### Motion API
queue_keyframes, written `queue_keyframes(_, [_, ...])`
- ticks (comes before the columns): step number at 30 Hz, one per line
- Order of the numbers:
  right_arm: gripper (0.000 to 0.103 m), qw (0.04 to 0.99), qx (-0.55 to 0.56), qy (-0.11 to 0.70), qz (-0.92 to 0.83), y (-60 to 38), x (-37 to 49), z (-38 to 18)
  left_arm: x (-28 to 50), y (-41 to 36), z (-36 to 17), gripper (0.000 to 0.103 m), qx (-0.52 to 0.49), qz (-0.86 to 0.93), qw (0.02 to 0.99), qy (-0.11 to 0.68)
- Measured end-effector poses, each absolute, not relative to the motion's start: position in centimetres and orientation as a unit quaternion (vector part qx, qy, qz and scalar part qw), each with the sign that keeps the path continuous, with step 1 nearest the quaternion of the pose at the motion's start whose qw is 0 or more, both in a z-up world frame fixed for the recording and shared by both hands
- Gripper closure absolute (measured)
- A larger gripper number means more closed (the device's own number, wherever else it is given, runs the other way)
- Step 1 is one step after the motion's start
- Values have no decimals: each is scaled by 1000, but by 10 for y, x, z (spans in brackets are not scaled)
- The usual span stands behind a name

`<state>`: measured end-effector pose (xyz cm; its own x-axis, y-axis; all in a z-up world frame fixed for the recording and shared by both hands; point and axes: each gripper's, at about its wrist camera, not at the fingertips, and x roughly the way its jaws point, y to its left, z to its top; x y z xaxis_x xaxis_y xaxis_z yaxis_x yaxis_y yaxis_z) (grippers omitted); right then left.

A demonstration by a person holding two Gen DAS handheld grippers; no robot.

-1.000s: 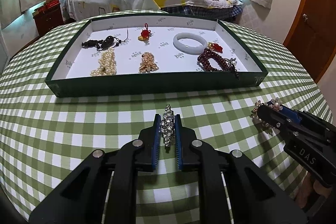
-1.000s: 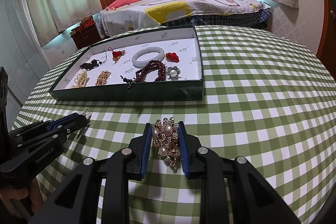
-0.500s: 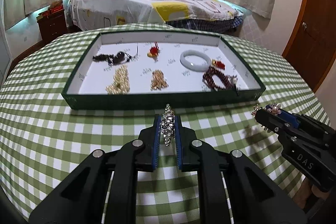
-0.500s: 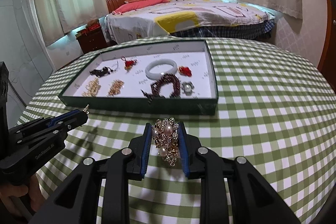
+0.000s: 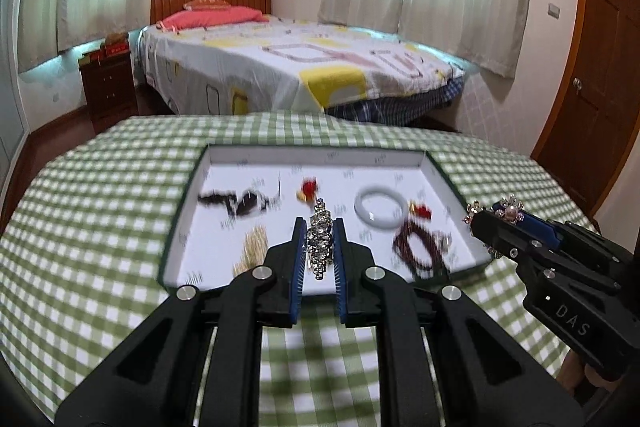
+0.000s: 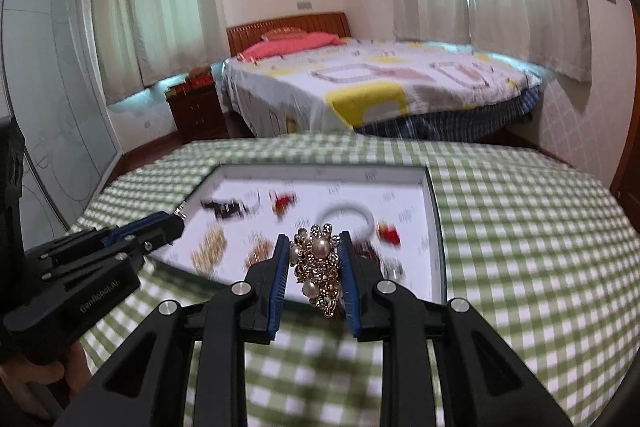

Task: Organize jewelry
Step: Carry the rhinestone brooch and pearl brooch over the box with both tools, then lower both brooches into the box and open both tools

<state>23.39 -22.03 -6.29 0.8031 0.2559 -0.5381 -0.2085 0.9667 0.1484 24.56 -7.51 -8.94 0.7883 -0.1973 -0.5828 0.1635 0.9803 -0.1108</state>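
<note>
My left gripper (image 5: 319, 227) is shut on a silver rhinestone brooch (image 5: 319, 241), held above the near edge of the green tray (image 5: 320, 157). My right gripper (image 6: 314, 245) is shut on a gold and pearl brooch (image 6: 318, 265), also above the tray's (image 6: 434, 211) near edge. The tray's white floor holds a white bangle (image 5: 380, 207), a dark red bead bracelet (image 5: 418, 247), a red knot charm (image 5: 308, 189), a black cord piece (image 5: 236, 203) and gold chains (image 5: 254, 245). The right gripper shows at the right of the left wrist view (image 5: 494, 217); the left gripper shows at the left of the right wrist view (image 6: 176, 221).
The tray sits on a round table with a green checked cloth (image 5: 100, 211). Behind the table stand a bed (image 5: 304, 67), a wooden nightstand (image 5: 106, 87) and curtains. A wooden door (image 5: 600, 67) is at the right.
Both grippers have risen and moved forward toward the tray, each still holding its brooch. The views now tilt up and show more of the room; the tray is blurred by motion.
</note>
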Motion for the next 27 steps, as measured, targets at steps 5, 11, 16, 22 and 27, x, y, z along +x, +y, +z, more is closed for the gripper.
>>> queue_keyframes(5, [78,958,40,251,133,-209,253,-41,264,-71,-72,90,-25,-88,955,281])
queue_keyframes(11, [77,963,37,223,144,-193,275,-31,293,-69,-73,90,-18,-76,959,271])
queue_keyframes(16, [78,959,34,241,148,-185,299,-55,323,-66,-105,90,-16,-63,950,307])
queue_keyframes(22, [78,946,27,292,139,-178,325,-99,348,-60,-142,90,-18,-53,932,359])
queue_keyframes(27, [78,934,22,329,138,-173,339,-122,359,-55,-160,90,-22,-48,922,383])
